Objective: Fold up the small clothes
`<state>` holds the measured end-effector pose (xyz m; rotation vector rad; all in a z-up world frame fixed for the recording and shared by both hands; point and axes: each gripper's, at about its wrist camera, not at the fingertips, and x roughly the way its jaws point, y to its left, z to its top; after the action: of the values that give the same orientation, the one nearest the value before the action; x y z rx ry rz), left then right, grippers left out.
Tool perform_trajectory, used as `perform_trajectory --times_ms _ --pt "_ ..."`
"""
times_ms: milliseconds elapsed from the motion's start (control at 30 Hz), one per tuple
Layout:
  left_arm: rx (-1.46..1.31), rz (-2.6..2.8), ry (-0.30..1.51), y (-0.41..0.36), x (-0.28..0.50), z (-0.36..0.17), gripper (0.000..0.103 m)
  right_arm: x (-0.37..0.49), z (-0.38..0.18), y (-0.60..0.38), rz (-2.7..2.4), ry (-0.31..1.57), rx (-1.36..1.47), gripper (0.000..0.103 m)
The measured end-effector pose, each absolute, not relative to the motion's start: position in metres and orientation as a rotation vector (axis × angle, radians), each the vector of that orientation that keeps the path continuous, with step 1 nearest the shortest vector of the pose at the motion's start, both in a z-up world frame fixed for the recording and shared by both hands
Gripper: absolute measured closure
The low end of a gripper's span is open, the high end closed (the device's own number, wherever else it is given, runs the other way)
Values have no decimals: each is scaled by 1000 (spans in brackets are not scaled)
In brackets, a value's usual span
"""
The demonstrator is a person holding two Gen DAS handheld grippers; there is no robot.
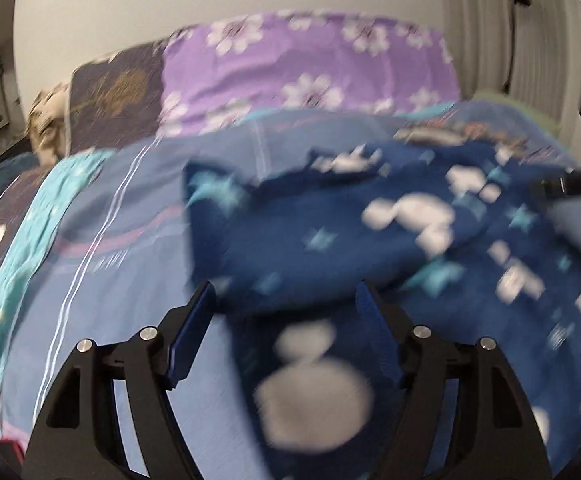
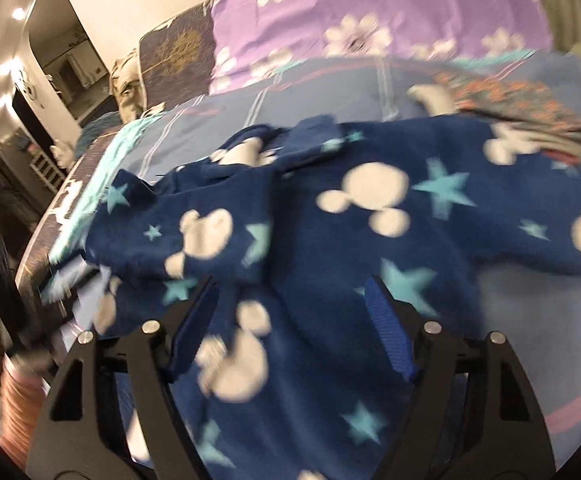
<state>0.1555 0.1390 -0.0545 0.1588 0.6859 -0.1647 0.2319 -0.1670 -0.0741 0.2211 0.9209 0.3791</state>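
Note:
A small dark blue fleece garment (image 1: 330, 232) with white mouse-head shapes and light blue stars lies rumpled on a bed; it also shows in the right wrist view (image 2: 330, 232). My left gripper (image 1: 286, 292) is open, its jaws standing wide over the garment's near edge. My right gripper (image 2: 290, 284) is open too, low over the garment's middle, with cloth between the wide-apart jaws. Both views are motion-blurred. The right gripper's dark tip (image 1: 570, 188) shows at the right edge of the left wrist view.
The bed has a blue striped cover (image 1: 130, 240) and purple flowered pillows (image 1: 310, 68) at the head. A folded flowered cloth (image 2: 522, 108) lies at the back right. A turquoise cloth (image 1: 22, 240) lies at the bed's left side. Furniture stands beyond the left edge (image 2: 10, 200).

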Motion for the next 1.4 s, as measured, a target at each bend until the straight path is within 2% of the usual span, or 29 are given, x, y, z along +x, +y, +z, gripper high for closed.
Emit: perform_trajectory --times_ms 133,200,267,333,467,533,600,667,700,800,900,933,967,1067,1133,1200,1300,1367,1400 --pt "112 -73 756 173 164 -70 29 277 -96 -129 390 996 206 20" --pt "83 -45 774 183 172 -72 29 292 -110 -111 373 1036 201 21" --pt "53 -40 781 188 181 -73 29 296 -112 -95 365 1046 167 74" --pt "15 -47 781 191 189 -74 29 283 -89 -95 393 951 165 88" --pt "28 -54 770 182 201 -76 28 255 -33 -130 300 737 124 88" --pt "78 -56 770 174 205 -78 27 253 -22 -156 210 698 90 86" --pt "149 -37 776 159 208 -83 25 263 -33 -182 164 747 117 80" --pt "198 -9 789 153 209 -87 25 281 -68 -209 131 871 189 64" --pt "207 -1 794 152 208 -87 25 285 -86 -219 92 928 207 62" --pt "196 12 798 159 202 -85 25 277 -105 -231 64 930 260 62" --pt "169 26 795 167 192 -75 27 258 -94 -224 133 871 243 62" --pt "147 18 780 168 188 -68 40 252 -89 -221 164 857 240 62" --pt "127 4 764 167 186 -61 49 245 -85 -214 205 839 230 62" --pt "73 -88 684 150 184 -33 49 234 -78 -188 308 814 183 62" --pt "88 -157 668 126 191 -27 49 236 -91 -179 313 860 164 62" --pt "84 -215 714 103 209 -38 49 244 -122 -174 300 954 168 61" --pt "61 -246 895 82 243 -90 48 236 -128 -179 347 896 195 54" --pt "73 -237 878 78 245 -98 45 237 -124 -185 396 942 230 45" --pt "69 -238 882 78 245 -95 45 235 -120 -190 395 951 232 45"
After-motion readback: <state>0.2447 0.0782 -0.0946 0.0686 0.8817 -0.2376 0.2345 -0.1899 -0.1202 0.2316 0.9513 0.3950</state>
